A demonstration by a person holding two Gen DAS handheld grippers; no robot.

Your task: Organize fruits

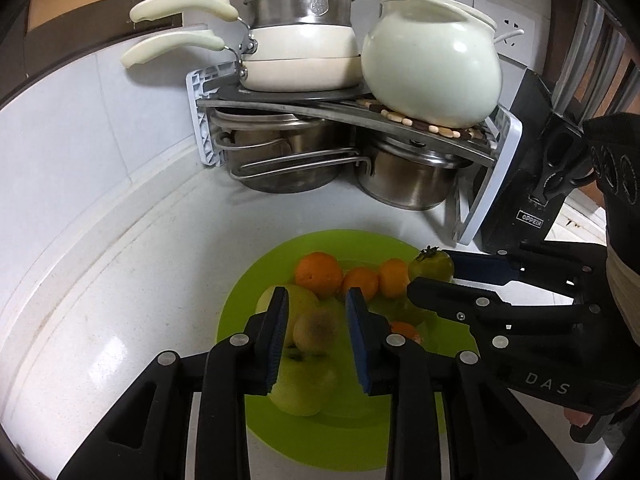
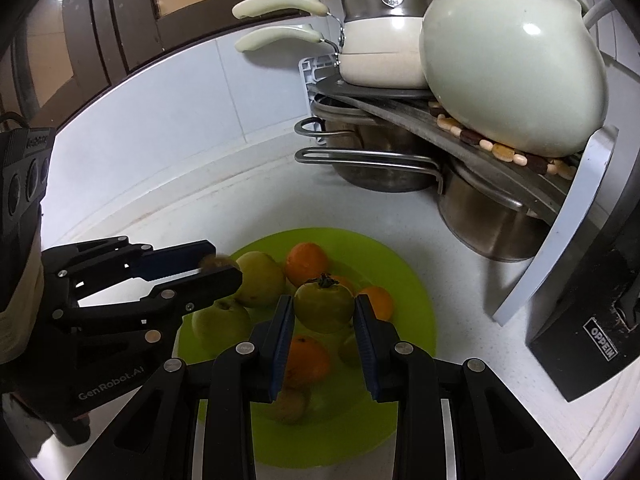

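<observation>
Green plastic plate (image 2: 416, 312), low in the centre of both views, already carries most of the fruit. The left gripper (image 1: 316, 334) has its fingers loose around a brownish kiwi (image 1: 314, 332), apparently just released. The right gripper (image 2: 324, 322) clasps a green persimmon (image 2: 324, 306) above the plate, still to be set down.

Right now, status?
Right gripper shut on green tomato over green plate. Left gripper open, kiwi loose between pads. Nothing blocking.

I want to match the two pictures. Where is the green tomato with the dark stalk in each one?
Left wrist view: green tomato, right of centre, at the plate's far edge.
Right wrist view: green tomato, centre, between the gripper's fingers.
Shared landmark: green plate.
</observation>
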